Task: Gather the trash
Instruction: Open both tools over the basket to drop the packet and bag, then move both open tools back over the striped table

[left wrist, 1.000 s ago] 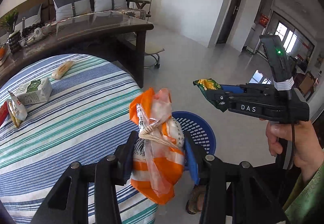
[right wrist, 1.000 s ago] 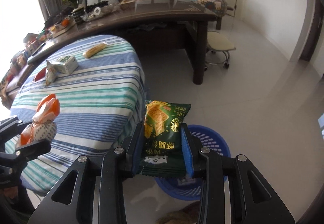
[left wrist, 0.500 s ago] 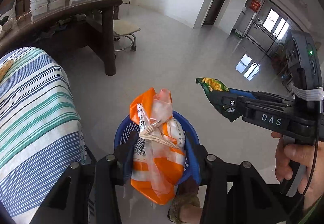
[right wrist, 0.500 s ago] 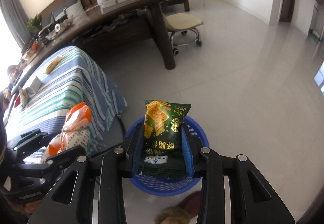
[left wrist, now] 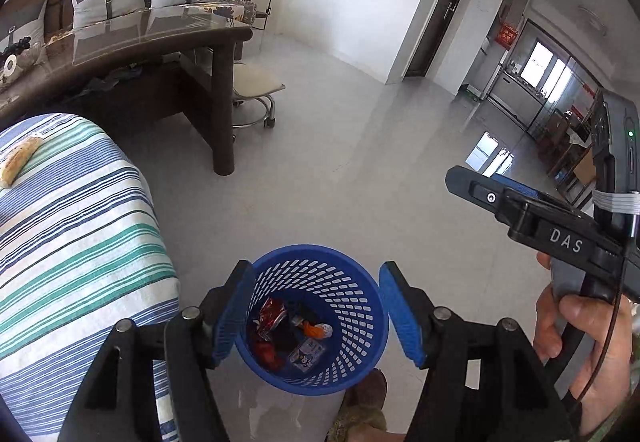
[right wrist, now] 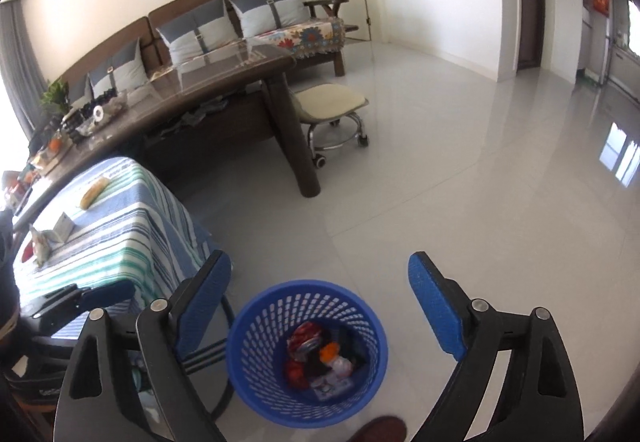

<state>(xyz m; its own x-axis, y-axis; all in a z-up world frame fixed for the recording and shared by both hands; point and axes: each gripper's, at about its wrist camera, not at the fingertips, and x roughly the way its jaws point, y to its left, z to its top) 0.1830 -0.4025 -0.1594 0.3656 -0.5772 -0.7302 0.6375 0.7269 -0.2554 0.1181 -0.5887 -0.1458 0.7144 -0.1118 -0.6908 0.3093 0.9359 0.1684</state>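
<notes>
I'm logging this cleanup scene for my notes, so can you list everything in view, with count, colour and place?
Basket: one, blue, on floor under both grippers.
Trash: several wrappers, red, orange, dark, inside basket.
Tablecloth: one, blue-green-white striped, over low table.
Bread-like packet: one, tan, on tablecloth.
Small box: one, white, on tablecloth.
Long table: one, dark brown, behind.
Stool: one, cream seat, beside long table.
Sofa cushions: several, grey.
Left gripper: jaws opening, nothing between.
Right gripper: jaws opening, nothing between.
Hand: one, holding right gripper.
</notes>
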